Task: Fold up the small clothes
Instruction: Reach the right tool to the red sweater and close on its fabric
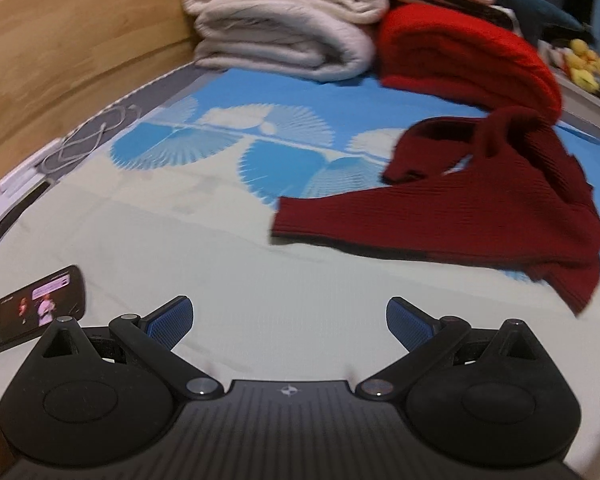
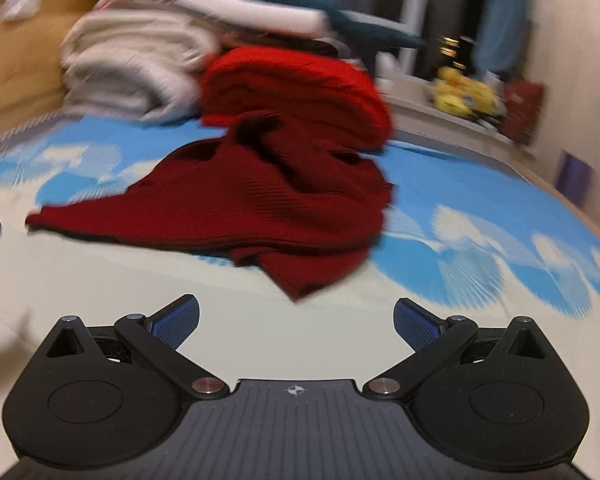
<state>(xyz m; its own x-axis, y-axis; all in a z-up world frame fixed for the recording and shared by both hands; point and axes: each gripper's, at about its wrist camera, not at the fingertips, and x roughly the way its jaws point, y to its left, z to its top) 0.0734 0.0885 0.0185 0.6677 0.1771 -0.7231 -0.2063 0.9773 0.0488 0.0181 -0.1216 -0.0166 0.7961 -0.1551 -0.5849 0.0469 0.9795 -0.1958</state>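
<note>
Soft, limp ribbed sweater (image 2: 236,208), likely light; best pinched at hem corners; left tongs (image 1: 290,330) and right tongs (image 2: 296,326) spread, empty.

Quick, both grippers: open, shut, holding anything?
Left gripper: open, empty, short of the dark red sweater.
Right gripper: open, empty.

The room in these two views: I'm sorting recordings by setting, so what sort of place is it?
Most likely a bedroom. The work surface looks like a bed with a blue-and-white sheet against a wooden headboard, folded blankets stacked at its far end, and a dark red sweater lying crumpled on it.
</note>
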